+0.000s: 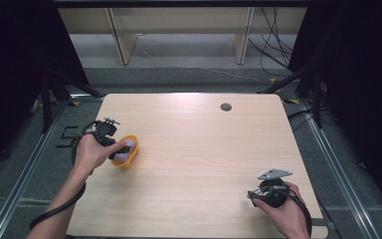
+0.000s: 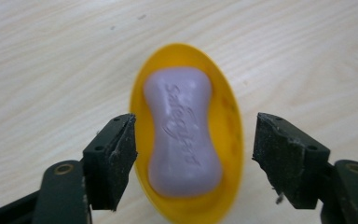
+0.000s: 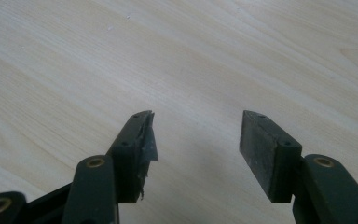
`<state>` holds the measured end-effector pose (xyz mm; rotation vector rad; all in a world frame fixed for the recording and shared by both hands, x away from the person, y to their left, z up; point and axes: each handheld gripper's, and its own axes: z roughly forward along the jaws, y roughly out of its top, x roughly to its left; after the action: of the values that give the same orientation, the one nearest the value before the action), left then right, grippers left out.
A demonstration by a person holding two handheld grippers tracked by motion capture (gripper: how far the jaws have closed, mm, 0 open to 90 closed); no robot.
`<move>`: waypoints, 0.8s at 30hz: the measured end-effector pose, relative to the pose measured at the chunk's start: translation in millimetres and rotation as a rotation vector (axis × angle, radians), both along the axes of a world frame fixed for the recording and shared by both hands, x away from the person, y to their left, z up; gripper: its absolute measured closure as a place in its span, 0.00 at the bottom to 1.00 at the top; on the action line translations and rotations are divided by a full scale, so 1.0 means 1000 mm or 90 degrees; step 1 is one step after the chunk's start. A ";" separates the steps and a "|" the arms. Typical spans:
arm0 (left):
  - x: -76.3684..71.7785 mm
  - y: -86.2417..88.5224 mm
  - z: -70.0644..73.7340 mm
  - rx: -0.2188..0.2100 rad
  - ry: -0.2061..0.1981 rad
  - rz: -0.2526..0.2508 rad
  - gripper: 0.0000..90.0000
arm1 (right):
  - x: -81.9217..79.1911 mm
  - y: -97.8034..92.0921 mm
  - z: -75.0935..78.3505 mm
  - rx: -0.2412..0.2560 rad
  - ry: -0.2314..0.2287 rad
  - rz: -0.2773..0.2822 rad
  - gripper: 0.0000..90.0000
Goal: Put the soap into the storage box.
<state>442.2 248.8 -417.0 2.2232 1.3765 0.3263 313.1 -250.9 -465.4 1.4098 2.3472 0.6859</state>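
Soap [image 2: 182, 133], a lilac bar with a stamped brand name, lies lengthwise in a yellow oval dish [image 2: 227, 126], and the left gripper [image 2: 193, 158] hangs right over it with its jaws spread, one on each side of the dish; the left-hand jaw sits at the rim, though contact cannot be told. In the high view the dish [image 1: 129, 144] sits at about nine o'clock on the table [image 1: 204, 149], just under the left gripper [image 1: 117, 149]. The right gripper [image 3: 196, 149] is also spread, with nothing between its jaws, resting near five o'clock [image 1: 258, 194], well apart from the dish. The step in hand looks like the approach to a grasp. The next move likely calls for lowering and closing squarely on the dish or bar without tipping it. Count: one soap, one dish, two grippers.
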 end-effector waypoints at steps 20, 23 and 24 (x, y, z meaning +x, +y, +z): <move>-0.115 0.028 -0.065 -0.114 -0.194 -0.033 0.27 | -0.001 0.000 0.002 0.003 -0.015 -0.004 0.50; -0.118 0.028 -0.072 -0.112 -0.178 -0.046 0.27 | 0.000 0.000 0.002 0.005 -0.018 -0.003 0.50; -0.117 0.026 -0.074 -0.120 -0.177 -0.040 0.27 | 0.000 0.000 0.002 0.004 -0.019 -0.001 0.50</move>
<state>324.8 274.8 -490.8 1.9778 1.1388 0.4453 312.9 -251.2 -463.8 1.3936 2.3223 0.7091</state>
